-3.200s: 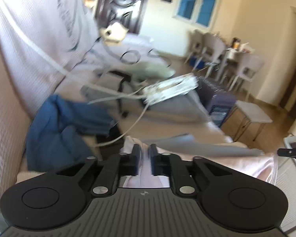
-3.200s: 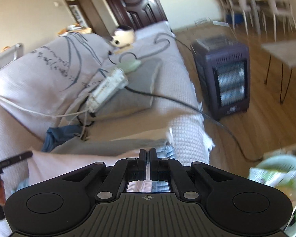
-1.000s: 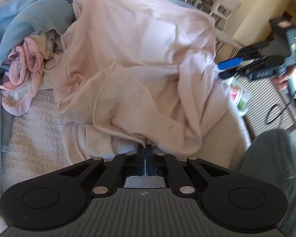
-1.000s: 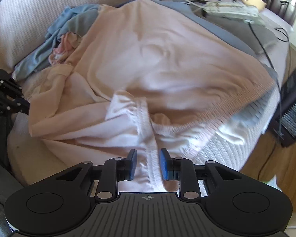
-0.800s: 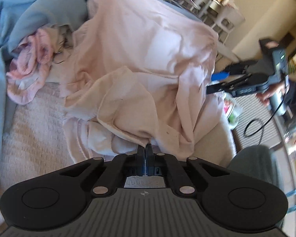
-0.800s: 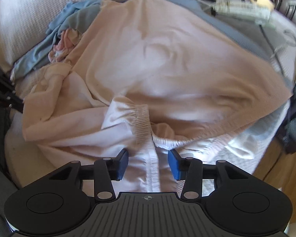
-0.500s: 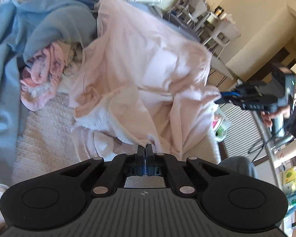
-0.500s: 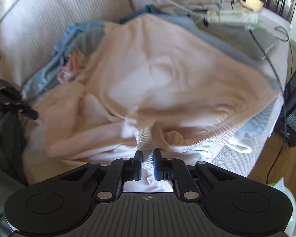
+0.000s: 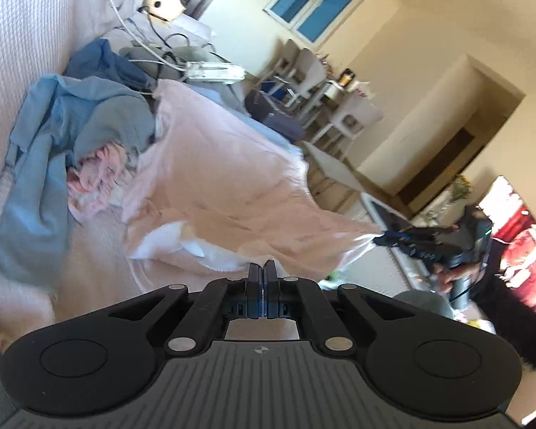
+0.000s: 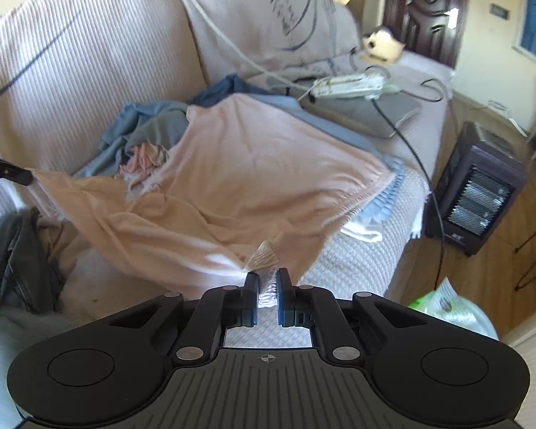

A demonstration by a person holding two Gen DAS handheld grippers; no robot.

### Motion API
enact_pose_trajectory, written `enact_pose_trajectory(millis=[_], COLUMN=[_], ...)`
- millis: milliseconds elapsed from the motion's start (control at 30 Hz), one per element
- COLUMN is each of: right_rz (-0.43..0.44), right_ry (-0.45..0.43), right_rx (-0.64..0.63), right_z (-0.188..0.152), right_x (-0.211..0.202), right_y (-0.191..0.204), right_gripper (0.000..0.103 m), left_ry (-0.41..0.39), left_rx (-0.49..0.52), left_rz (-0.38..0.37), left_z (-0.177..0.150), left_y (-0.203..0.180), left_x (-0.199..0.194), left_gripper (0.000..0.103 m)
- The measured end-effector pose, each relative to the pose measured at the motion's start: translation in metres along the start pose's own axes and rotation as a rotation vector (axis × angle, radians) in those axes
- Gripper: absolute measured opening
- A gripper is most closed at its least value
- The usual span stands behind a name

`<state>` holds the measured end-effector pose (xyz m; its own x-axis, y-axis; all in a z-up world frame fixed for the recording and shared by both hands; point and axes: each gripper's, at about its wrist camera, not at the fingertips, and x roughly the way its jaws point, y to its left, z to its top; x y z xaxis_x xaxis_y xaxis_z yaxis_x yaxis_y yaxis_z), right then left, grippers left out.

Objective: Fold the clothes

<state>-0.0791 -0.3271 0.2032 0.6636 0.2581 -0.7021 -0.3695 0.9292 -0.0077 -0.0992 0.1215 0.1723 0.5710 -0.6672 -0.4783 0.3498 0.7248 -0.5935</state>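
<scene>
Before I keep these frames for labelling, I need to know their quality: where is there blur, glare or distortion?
Left wrist view: fisheye bends the walls; the right tool and the room beyond are smeared; the pink garment is soft-edged. Right wrist view: sharper near the tool; the sofa back curves, corners go dark, and the toy by the door is blurred.

— What colours lie on the sofa [image 10: 89,53]?
— Its ribbed cover is cream; the big garment [image 10: 253,164] is pale pink, with light blue clothes [image 9: 46,150] heaped on the far left.
— And the heater [image 10: 482,186]?
— Dark purple.
</scene>
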Motion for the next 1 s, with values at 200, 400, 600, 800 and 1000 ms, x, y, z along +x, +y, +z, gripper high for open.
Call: enact_pose_trajectory(millis=[200,400,600,800,1000], right_rz=[-0.042,-0.085,-0.116,-0.149,-0.123], right_ry=[0.017,0.071,0.167,0.169,-0.053], right_rx=[0.097,0.202,0.216,0.222,0.449], right_z=[-0.067,-0.113,-0.123,-0.126,-0.108], right_x=[-0.010,0.015,0.031,0.007,-0.006], right_y=[0.015,0.016,0.015,0.006,-0.015], right_gripper=[0.010,0.011,0.021,0.040,0.040], left_ry=[0.192,0.264,0.181,0.076,0.073], left_rx=[0.044,0.107,0.079,0.052,0.018], left_rz=[0.105,0.226,0.226,0.262,0.372], left_z=[-0.051,-0.088,-0.068,-0.041,-0.032], left_y=[0.010,0.016,0.008,0.010,0.038], left_x=[0.016,0.044,0.026,0.011,0.071], left_gripper=[0.001,0.001,0.002,0.035,0.035])
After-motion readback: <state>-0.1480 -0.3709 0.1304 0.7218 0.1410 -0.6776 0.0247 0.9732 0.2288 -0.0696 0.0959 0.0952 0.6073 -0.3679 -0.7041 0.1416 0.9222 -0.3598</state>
